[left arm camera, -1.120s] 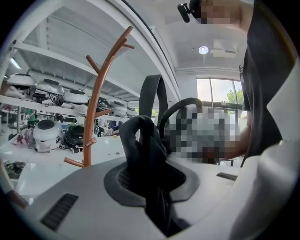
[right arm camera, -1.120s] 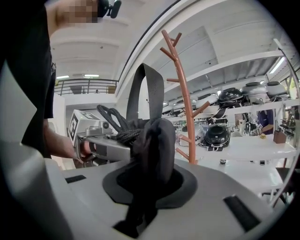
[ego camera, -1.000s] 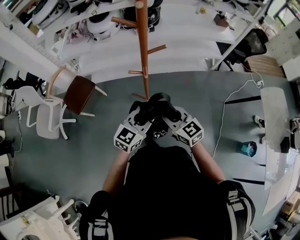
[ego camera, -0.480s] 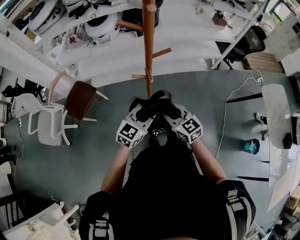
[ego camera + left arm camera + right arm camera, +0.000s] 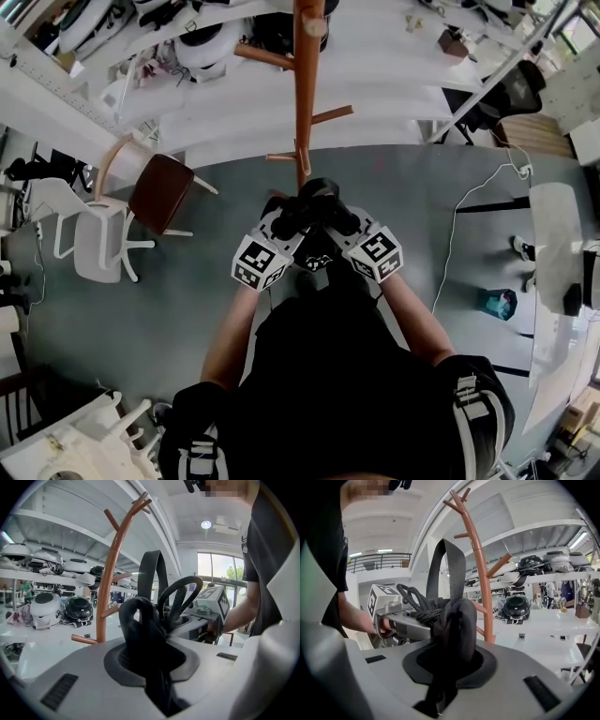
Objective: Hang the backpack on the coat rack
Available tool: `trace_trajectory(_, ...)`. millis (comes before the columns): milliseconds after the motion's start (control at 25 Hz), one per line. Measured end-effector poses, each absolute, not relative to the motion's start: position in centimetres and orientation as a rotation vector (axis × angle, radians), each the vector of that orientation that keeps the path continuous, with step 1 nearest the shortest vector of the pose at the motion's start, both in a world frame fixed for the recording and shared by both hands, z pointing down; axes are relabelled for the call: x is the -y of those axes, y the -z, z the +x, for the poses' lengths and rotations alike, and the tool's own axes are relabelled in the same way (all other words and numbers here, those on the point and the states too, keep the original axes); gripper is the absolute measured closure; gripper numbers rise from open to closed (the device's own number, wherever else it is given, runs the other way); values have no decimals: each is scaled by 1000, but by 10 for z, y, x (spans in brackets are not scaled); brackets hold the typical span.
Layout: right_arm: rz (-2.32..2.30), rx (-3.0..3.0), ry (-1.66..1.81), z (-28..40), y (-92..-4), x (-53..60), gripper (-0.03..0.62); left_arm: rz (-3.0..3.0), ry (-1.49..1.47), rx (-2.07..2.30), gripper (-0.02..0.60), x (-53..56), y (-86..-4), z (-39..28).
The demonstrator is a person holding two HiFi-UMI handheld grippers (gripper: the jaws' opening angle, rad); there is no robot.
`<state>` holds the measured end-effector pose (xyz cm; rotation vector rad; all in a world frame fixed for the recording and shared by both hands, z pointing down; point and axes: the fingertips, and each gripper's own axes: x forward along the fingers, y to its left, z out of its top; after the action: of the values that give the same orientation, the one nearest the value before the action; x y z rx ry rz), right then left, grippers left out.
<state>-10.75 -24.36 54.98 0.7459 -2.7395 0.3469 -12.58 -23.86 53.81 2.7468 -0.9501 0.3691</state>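
Two claws hold backpack at coat rack

Left claw [image 5: 289, 223] and right claw [image 5: 339, 223] sit side by side, each clamped on the backpack [image 5: 140, 620], its straps looping above them. Just beyond their tips stands the coat rack [image 5: 306, 103].

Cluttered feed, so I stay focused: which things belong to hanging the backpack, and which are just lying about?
Job: backpack, straps clamped in left gripper and right gripper; coat rack.
Lying about: brown chair, white chair, helmets, floor cable.
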Motion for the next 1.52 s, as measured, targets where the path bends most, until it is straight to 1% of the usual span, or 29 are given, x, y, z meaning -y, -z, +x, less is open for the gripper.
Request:
trace_trajectory(200, 702, 2734, -409, -116, -564, 271, 513, 2698, -396, 978, 502, 265, -553, -134)
trace_trajectory(880, 616, 2692, -468, -136, -598, 342, 513, 2607, -513, 1048, 502, 336, -588, -154)
trace_trajectory(1520, 646, 2613, -550, -137, -647, 375, 514, 2529, -579, 1009, 502, 371, -637, -157)
